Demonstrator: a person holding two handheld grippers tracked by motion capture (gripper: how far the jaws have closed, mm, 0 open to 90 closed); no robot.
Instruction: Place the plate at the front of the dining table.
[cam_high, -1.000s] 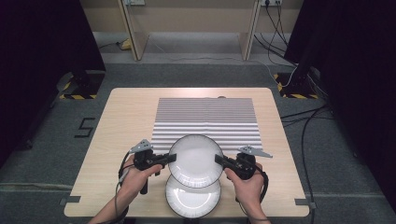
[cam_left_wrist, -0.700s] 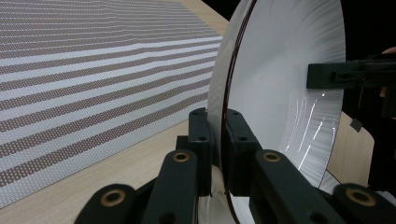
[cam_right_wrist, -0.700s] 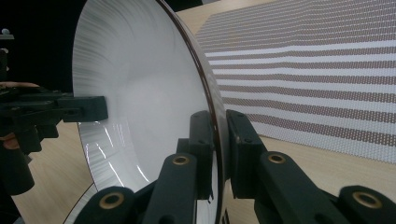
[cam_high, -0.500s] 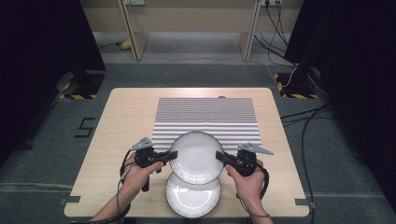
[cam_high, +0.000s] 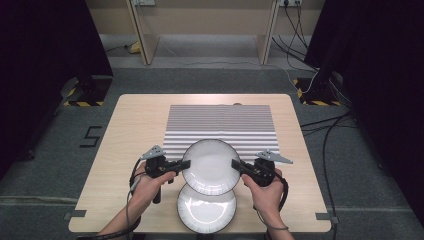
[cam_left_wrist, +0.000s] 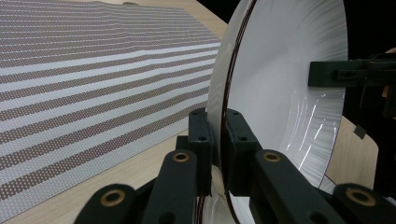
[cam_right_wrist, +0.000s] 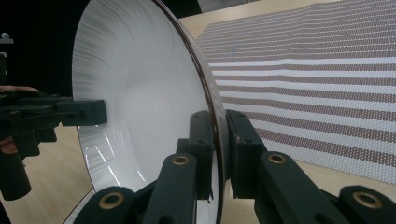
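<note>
From the high view, a white plate (cam_high: 210, 166) is held above the near half of the wooden table (cam_high: 135, 125), face up and roughly level, overlapping the near edge of the striped mat (cam_high: 220, 122) and the far rim of a second white plate (cam_high: 206, 211) that lies flat on the table just below it. The left gripper (cam_high: 186, 164) pinches the held plate's left rim and the right gripper (cam_high: 235, 164) pinches its right rim, each in a hand. In the left gripper view, its two jaws are closed on the plate's dark-edged rim (cam_left_wrist: 219, 116), one on each face; the other gripper's jaw (cam_left_wrist: 327, 73) shows at the far rim, and the mat (cam_left_wrist: 93, 84) lies beyond. In the right gripper view, the jaws clamp the rim (cam_right_wrist: 210, 112) likewise, with the left gripper (cam_right_wrist: 79, 112) opposite.
</note>
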